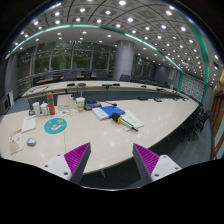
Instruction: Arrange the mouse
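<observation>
White table (110,135); jaws apart, empty; mouse indiscernible.

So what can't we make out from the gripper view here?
- Mouse: none identifiable; items on the table are too small.
- Bottles and cups beyond the jaws: labels too small.
- Blue items mid-table: unclear what they are.
- Gripper: open, empty.

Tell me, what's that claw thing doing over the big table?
The claw is open and holds nothing, its pink pads hanging above the near edge of a long pale table. Further along lie papers and folders, a round blue disc and some bottles and cups. I cannot spot a mouse, so arranging hasn't begun.
</observation>
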{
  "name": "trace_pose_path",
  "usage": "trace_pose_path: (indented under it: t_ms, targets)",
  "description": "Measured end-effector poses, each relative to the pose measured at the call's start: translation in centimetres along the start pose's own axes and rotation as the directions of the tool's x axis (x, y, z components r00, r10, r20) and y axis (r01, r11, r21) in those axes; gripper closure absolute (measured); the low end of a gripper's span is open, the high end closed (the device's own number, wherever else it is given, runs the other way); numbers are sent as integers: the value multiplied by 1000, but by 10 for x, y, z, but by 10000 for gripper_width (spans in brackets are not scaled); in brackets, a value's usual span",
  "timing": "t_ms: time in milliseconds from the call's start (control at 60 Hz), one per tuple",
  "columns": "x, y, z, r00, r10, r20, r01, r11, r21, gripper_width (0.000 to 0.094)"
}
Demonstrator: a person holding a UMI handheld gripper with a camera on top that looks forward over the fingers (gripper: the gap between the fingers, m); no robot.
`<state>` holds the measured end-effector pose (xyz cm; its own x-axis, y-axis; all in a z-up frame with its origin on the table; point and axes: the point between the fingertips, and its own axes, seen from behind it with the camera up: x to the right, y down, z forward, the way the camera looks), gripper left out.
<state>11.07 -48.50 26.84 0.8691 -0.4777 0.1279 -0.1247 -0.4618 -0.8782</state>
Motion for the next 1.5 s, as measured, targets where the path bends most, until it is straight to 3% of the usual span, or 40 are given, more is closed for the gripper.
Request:
trace_pose_path:
  t_ms: [350, 583, 833, 1083, 1500]
  targets:
    - [-74, 82, 12, 995, -59, 86, 68, 993, -97, 78]
    - [-235, 147, 36, 964, -92, 251, 136, 978, -161, 72]
    - [-430, 165, 89, 906, -117, 408, 185, 974, -134, 80]
    - [-527, 167, 140, 888, -163, 431, 243, 960, -138, 78]
    - [-581, 118, 216, 887, -215, 408, 278, 955, -101, 103]
